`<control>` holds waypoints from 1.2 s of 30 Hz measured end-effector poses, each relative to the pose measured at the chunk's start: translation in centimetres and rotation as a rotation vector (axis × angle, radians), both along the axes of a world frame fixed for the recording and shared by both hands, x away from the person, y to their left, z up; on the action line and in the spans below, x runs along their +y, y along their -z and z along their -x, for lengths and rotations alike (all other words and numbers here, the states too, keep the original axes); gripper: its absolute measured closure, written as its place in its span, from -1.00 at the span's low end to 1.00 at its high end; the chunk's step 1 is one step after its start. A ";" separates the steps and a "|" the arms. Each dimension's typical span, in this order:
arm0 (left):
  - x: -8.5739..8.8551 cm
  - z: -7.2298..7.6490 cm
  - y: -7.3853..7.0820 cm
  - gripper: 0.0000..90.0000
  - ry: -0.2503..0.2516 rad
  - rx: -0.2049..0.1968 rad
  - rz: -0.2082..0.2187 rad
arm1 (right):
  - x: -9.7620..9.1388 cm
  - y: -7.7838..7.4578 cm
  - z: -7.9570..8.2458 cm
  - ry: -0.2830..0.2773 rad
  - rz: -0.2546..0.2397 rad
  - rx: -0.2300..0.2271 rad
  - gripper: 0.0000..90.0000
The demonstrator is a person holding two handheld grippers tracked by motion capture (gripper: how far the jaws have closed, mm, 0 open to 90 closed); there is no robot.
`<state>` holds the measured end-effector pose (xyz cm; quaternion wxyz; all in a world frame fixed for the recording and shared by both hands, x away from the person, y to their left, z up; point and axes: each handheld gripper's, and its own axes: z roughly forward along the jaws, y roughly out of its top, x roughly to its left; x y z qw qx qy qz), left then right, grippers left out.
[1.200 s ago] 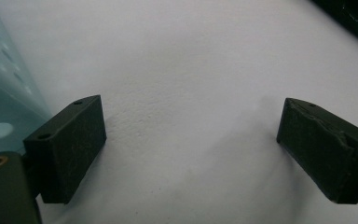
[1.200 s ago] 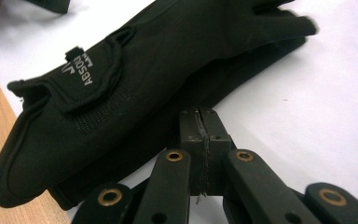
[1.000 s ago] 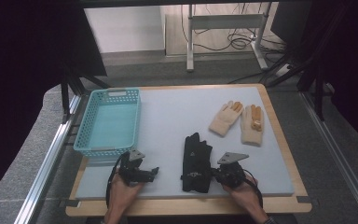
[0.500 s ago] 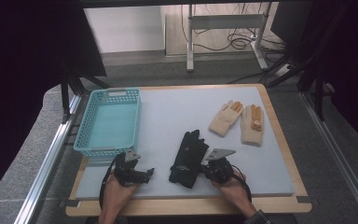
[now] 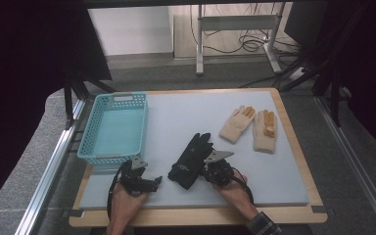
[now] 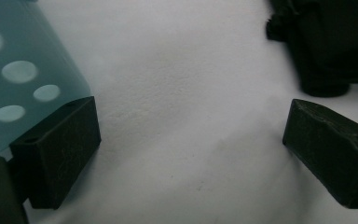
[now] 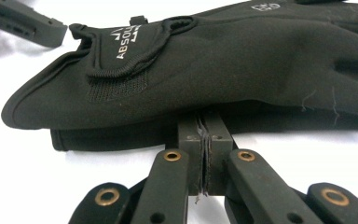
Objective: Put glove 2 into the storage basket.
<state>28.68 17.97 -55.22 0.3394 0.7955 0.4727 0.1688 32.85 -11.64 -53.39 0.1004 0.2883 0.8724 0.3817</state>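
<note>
Black fabric makes up the pair of gloves (image 5: 190,160) that lies near the front edge of the white mat (image 5: 186,117), about midway across it. In the right gripper view the two black gloves (image 7: 223,70) are stacked one on the other, the upper one bearing a wrist strap with white lettering. The right gripper (image 5: 209,169) sits just beside the stack on its right side in the high view, and its jaws are clenched tight on the edge of the gloves, the pads pressed together with only a thin line of fabric between them.

The left gripper (image 5: 152,184) rests on the mat near the front left corner, apart from the gloves, held in the person's left hand (image 5: 123,203). Its jaws stand wide and released, with bare mat between them in the left gripper view. One pad sits just beside the wall of the basket (image 6: 14,84), while the black stack shows at the upper right of that view.

One turquoise plastic basket (image 5: 115,128) stands at the left of the mat, its walls pierced with holes. Two tan gloves (image 5: 252,128) lie side by side toward the right, well apart from the black pair. That makes four gloves, one basket and two grippers.
</note>
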 end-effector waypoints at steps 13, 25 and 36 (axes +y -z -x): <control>0.0 0.0 0.0 -0.91 0.001 0.001 0.001 | 0.6 -0.1 -0.4 -0.006 -0.007 0.001 0.79; 0.0 0.0 0.0 -0.91 0.001 0.001 0.002 | -3.2 -2.0 0.0 0.053 -0.013 -0.050 0.27; 0.0 0.0 0.0 -0.91 0.001 0.001 0.003 | -7.3 -2.6 -0.6 0.119 -0.026 -0.037 -0.42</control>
